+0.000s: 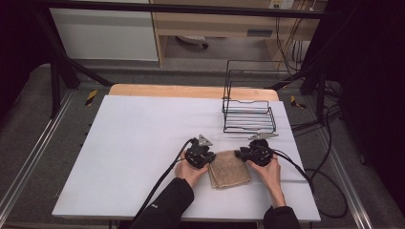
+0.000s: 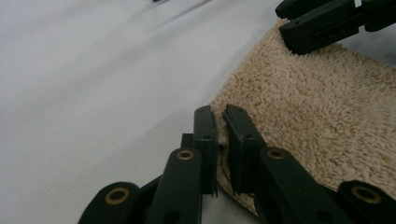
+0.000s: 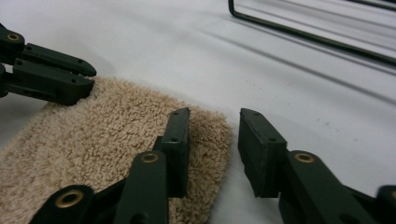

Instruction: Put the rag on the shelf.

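Note:
A folded beige towel (image 1: 229,169) (image 2: 317,112) (image 3: 107,135) lies on the white table (image 1: 138,143) near its front edge, between the person's two hands. My left gripper (image 1: 208,159) (image 2: 220,112) is shut on the towel's far left corner, and the terry edge is pinched between its pads. My right gripper (image 1: 240,155) (image 3: 212,116) straddles the far right corner. One of its jaws rests over the towel and the other stands off it above bare table, with a clear gap between the pads. Each gripper view shows the other gripper across the towel (image 2: 282,18) (image 3: 91,79).
A black wire rack (image 1: 248,119) (image 3: 303,35) stands on the table just beyond the right gripper. Cables trail from both grippers toward the front and right edges. Bare white table stretches to the left and far side of the towel.

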`<action>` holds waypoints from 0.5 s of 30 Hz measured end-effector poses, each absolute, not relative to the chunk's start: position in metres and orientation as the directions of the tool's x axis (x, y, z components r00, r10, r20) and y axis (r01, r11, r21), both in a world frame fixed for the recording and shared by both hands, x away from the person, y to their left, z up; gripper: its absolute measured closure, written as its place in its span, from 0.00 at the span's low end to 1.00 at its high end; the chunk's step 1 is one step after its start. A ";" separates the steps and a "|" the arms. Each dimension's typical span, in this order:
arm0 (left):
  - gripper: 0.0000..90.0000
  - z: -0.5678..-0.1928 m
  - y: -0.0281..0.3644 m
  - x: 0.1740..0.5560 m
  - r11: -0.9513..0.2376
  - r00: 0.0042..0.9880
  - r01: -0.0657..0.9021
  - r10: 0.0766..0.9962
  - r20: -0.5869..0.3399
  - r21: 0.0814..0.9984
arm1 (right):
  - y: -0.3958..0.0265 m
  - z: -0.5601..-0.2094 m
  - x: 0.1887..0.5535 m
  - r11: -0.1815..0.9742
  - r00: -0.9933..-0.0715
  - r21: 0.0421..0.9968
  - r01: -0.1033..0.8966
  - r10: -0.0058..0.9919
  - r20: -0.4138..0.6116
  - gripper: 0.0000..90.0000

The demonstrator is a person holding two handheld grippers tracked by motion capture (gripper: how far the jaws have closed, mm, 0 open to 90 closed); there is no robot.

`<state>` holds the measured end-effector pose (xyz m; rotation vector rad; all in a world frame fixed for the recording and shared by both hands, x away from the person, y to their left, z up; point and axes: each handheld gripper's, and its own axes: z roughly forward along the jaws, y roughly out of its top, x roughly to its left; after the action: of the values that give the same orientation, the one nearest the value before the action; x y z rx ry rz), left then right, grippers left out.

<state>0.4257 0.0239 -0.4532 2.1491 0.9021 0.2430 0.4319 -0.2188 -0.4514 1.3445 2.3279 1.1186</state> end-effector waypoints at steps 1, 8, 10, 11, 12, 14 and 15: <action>0.92 -0.453 0.024 0.426 -0.447 0.731 0.525 0.673 -0.114 0.725 | -0.218 -0.452 0.432 0.282 -0.548 0.705 0.651 0.817 0.179 0.76; 0.92 -0.453 0.024 0.426 -0.451 0.734 0.523 0.670 -0.113 0.723 | -0.218 -0.452 0.432 0.267 -0.543 0.686 0.676 0.811 0.219 0.86; 0.92 -0.453 0.024 0.426 -0.450 0.734 0.522 0.669 -0.112 0.725 | -0.218 -0.452 0.432 0.264 -0.542 0.683 0.681 0.808 0.228 0.89; 0.92 -0.453 0.024 0.426 -0.450 0.734 0.522 0.669 -0.114 0.725 | -0.218 -0.452 0.432 0.262 -0.543 0.683 0.682 0.807 0.232 0.91; 0.91 -0.453 0.024 0.426 -0.451 0.736 0.521 0.668 -0.114 0.725 | -0.218 -0.452 0.432 0.262 -0.544 0.682 0.683 0.806 0.235 0.91; 0.91 -0.453 0.025 0.426 -0.452 0.738 0.519 0.665 -0.114 0.725 | -0.218 -0.452 0.432 0.258 -0.542 0.683 0.683 0.806 0.237 0.92; 0.91 -0.453 0.025 0.427 -0.453 0.740 0.518 0.663 -0.113 0.726 | -0.218 -0.452 0.432 0.257 -0.541 0.683 0.683 0.807 0.237 0.93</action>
<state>0.4265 0.0248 -0.4532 2.1538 0.8859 0.2374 0.4316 -0.2176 -0.4517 1.4127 2.3589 1.1515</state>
